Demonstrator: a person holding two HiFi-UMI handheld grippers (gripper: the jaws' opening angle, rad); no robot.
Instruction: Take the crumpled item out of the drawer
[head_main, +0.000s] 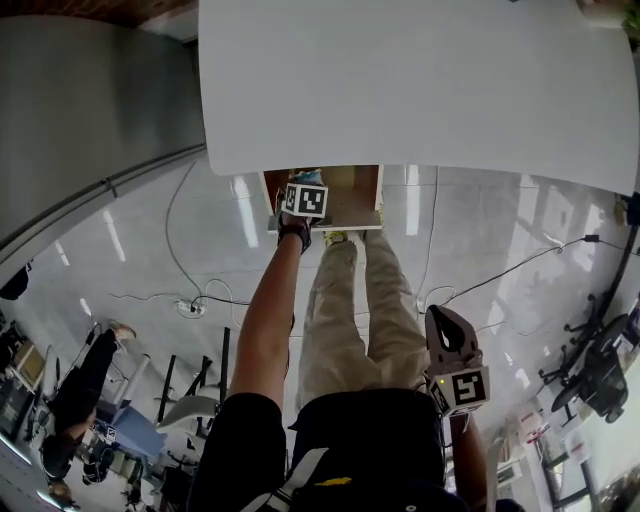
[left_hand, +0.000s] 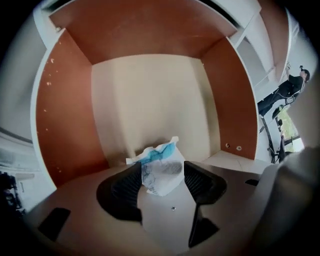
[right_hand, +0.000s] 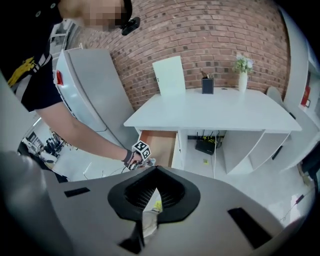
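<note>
A crumpled white-and-blue paper (left_hand: 160, 170) lies on the pale floor of the open wooden drawer (left_hand: 65, 115), near its front. My left gripper (left_hand: 162, 181) reaches down into the drawer (head_main: 352, 195) and stands open, one pad on each side of the paper, which fills most of the gap. In the head view the marker cube hides the left gripper's (head_main: 302, 190) jaws. My right gripper (head_main: 447, 322) hangs shut and empty beside the person's right hip, away from the drawer. Its own view shows the right gripper (right_hand: 152, 192) with its tips meeting.
The drawer (right_hand: 157, 145) sticks out from under a white table (head_main: 420, 80). On the table (right_hand: 215, 110) stand a vase (right_hand: 243, 67), a dark holder and a white board. A grey cabinet (right_hand: 95, 95) is at its left. Cables and a power strip (head_main: 190, 308) lie on the floor.
</note>
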